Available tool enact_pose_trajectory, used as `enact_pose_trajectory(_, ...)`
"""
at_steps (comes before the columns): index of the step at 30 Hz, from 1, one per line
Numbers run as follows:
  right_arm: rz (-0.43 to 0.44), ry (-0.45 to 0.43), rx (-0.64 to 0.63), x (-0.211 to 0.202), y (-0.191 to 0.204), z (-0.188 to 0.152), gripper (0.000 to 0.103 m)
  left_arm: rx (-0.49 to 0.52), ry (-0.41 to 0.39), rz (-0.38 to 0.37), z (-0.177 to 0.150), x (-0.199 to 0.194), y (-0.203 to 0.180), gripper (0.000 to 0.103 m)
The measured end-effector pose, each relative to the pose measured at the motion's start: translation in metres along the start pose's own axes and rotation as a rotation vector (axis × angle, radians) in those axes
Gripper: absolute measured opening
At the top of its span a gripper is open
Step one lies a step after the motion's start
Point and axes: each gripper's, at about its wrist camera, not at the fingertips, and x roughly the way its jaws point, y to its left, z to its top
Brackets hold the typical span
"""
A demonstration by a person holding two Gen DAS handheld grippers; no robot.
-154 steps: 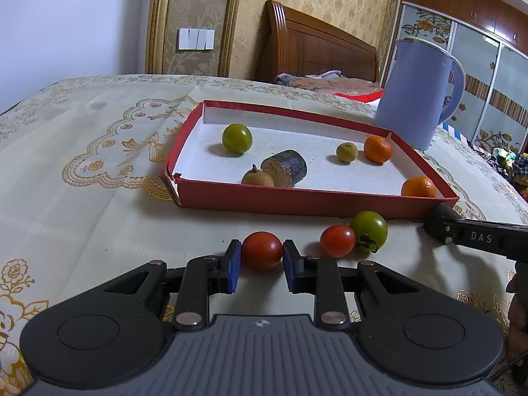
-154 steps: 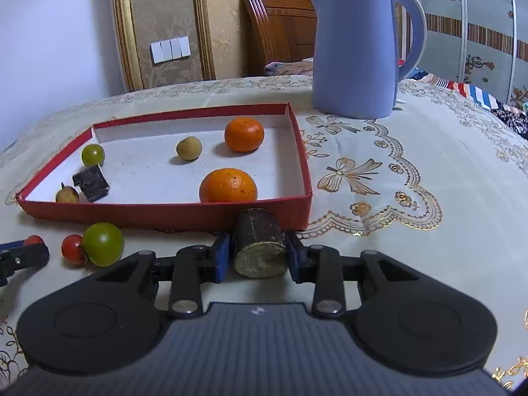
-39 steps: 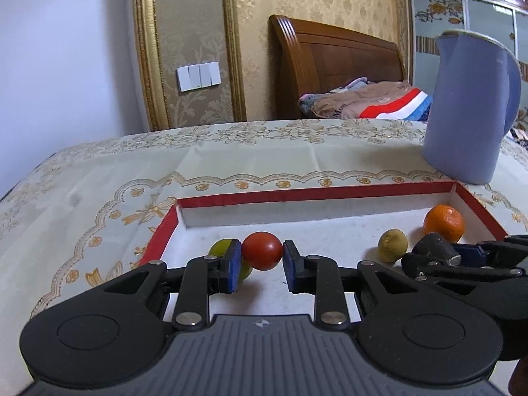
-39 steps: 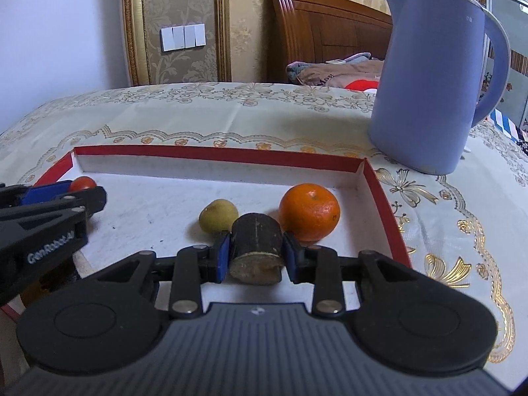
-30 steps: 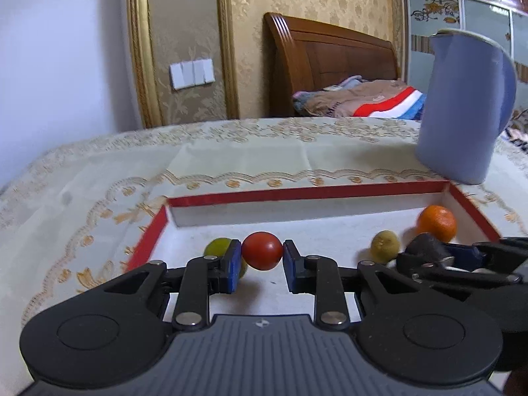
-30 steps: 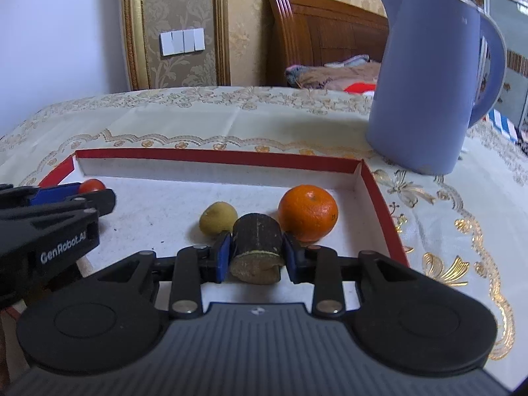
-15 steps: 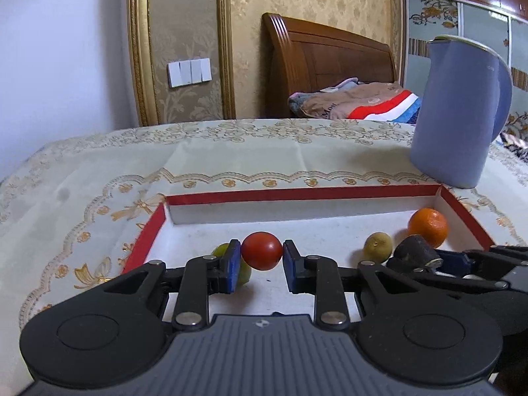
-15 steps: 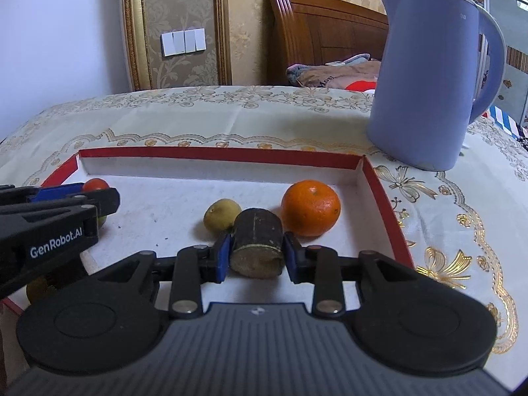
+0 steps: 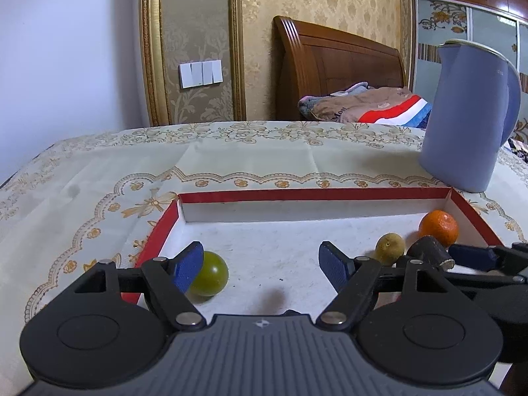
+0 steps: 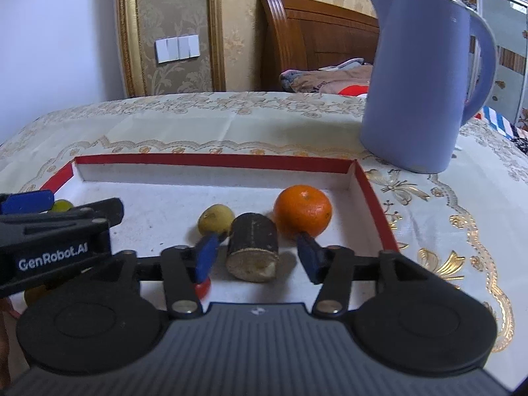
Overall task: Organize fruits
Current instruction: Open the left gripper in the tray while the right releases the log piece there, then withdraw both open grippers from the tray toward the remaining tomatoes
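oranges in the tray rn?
1. The orange sits near the tray's right wall, beside the brown chunk. Another could be hidden behind the right gripper.

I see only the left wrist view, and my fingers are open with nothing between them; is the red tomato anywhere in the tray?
Observer: Yes. The tomato lies on the tray floor, half hidden behind one right finger.
Operator: Thank you. Is the right gripper gripping the brown cylinder?
Observer: No. The right gripper is open; the cylinder lies on its side between the fingers, with a gap on each side.
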Motion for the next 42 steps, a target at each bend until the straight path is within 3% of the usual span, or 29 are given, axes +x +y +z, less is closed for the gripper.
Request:
enact_pose_trajectory(3, -0.008, -0.004, 0.014, 0.0, -0.001, 0.0, 0.065, -0.006, -0.001, 0.005, 0.0, 0.0, 0.001, 0.077)
enact_pose_trajectory(8, -0.018, -0.015, 0.016, -0.001, -0.002, 0.0, 0.068, -0.007, -0.002, 0.016, -0.001, 0.002, 0.002, 0.079)
enact_pose_trajectory(17, -0.034, -0.035, 0.043, -0.006, -0.009, -0.001, 0.086, -0.022, -0.002, 0.007, -0.002, -0.001, 0.007, 0.081)
enact_pose_trajectory(27, -0.038, -0.096, 0.058, -0.027, -0.016, -0.004, 0.087, -0.046, -0.021, 0.0, -0.008, -0.014, 0.015, 0.081)
enact_pose_trajectory(34, 0.019, -0.124, 0.159, -0.06, -0.041, -0.02, 0.09, -0.077, -0.087, -0.042, -0.03, -0.059, 0.033, 0.081)
enact_pose_trajectory(42, 0.033, -0.139, 0.139, -0.079, -0.044, -0.039, 0.091, -0.051, -0.106, -0.07, -0.048, -0.085, 0.037, 0.081)
